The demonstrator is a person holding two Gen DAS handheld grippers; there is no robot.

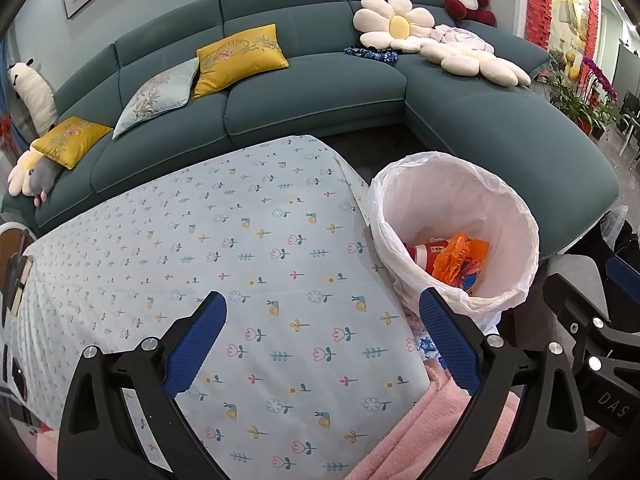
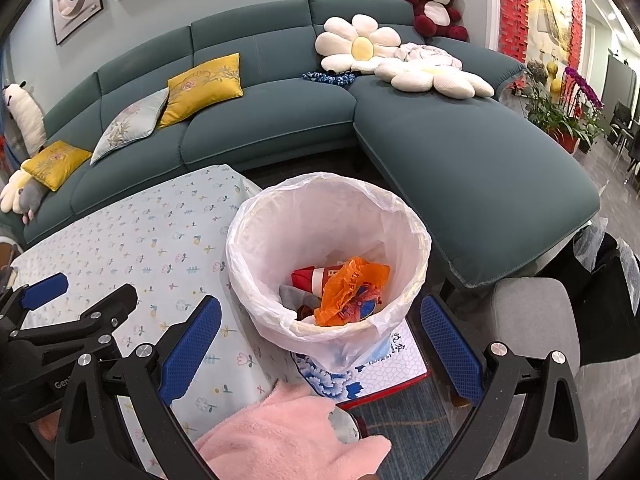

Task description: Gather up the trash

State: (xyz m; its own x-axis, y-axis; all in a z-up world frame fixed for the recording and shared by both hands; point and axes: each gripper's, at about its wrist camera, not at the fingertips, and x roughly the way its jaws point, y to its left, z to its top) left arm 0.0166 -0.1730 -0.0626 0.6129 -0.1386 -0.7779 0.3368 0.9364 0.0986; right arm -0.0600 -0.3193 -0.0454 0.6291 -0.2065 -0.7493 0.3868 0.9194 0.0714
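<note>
A white-lined trash bin [image 2: 328, 256] stands on the floor at the right edge of a low table covered with a pale blue flowered cloth [image 1: 240, 248]. Taking the bin as the landmark: inside it, at the bottom, lies the collected trash, a crumpled orange plastic bag [image 2: 352, 288] on top of a red and white carton [image 2: 316, 278] and some grey scraps. The white liner bag is folded over the bin's rim all the way round.

The left gripper [image 1: 322, 334] hangs over the cloth to the left of the bin, its two blue-padded fingers wide apart with nothing between them; its right finger sits just in front of the bin's near rim in the left wrist view. The right gripper [image 2: 320, 334] hangs over the near side of the bin, its blue fingers also spread wide and empty, one on each side of the bin's near rim.

Under the bin's near side lies a flat box [image 2: 384, 364] with blue flower print and a red edge. In front of the bin, a fluffy pink fabric [image 2: 288, 432] fills the lower part of both views. To the right of the bin stands a grey padded stool [image 2: 532, 320]. Behind the bin runs a long teal corner sofa [image 2: 460, 152] with yellow cushions [image 2: 204, 88], white daisy-shaped pillows [image 2: 356, 46] and a red and white stuffed bear [image 2: 434, 4].
</note>
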